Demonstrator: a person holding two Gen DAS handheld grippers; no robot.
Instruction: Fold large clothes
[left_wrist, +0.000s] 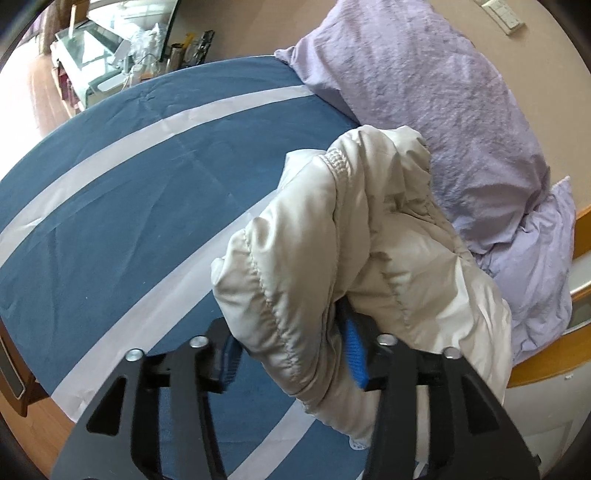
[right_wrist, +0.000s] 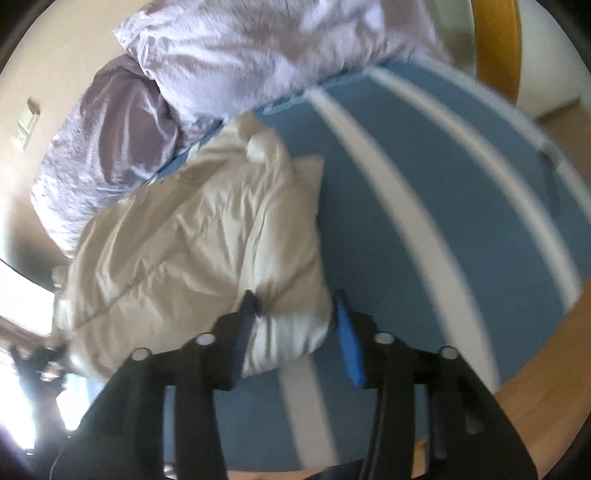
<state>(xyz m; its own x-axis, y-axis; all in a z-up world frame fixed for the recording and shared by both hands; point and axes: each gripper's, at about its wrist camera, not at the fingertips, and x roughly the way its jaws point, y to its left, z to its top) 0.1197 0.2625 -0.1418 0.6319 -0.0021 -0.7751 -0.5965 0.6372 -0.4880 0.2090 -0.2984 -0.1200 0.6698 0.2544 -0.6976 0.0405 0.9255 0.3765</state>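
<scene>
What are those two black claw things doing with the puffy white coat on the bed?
A person is folding a cream puffy jacket on a bed with a blue and white striped sheet, holding a claw-like gripper in each hand. The left gripper has a bunched-up part of the jacket between its fingers, and the jaws look loosened rather than squeezing. The right gripper stands around the jacket's near corner, also loose. Lilac pillows sit at the head of the bed.
</scene>
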